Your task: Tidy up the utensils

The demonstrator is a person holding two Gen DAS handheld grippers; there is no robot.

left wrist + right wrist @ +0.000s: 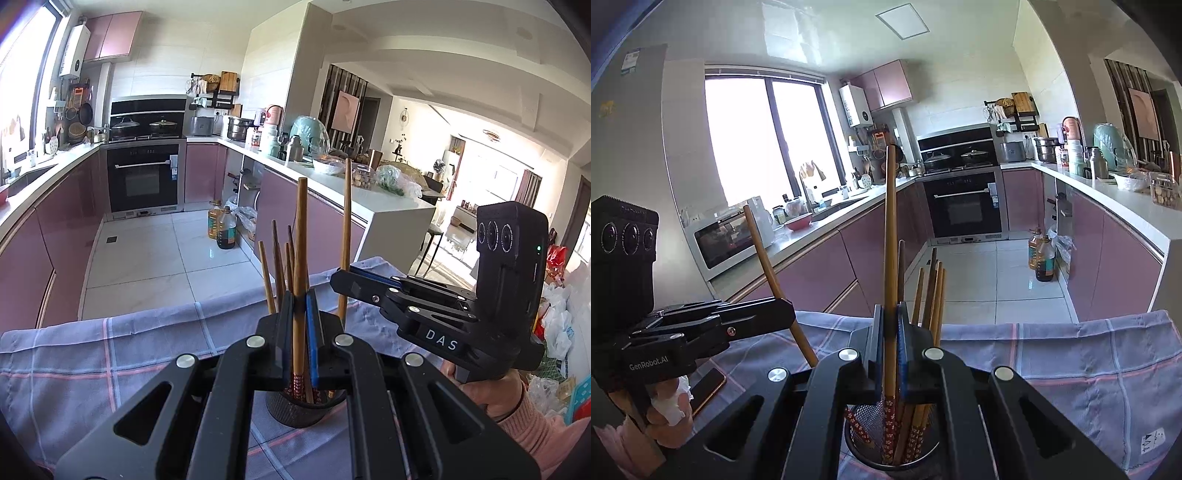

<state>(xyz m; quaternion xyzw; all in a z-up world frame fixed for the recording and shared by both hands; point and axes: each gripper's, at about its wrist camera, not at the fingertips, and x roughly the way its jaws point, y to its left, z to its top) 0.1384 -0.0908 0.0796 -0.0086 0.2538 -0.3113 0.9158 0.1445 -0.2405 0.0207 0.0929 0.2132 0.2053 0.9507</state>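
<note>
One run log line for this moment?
left gripper: shut on chopstick | right gripper: shut on second chopstick | both over mesh holder

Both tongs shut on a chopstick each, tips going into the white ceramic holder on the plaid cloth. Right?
Wrong on the holder: it is a black mesh holder, as the right wrist view shows. The rest stands: the left tongs and the right tongs are each shut on a chopstick over the plaid cloth.
</note>
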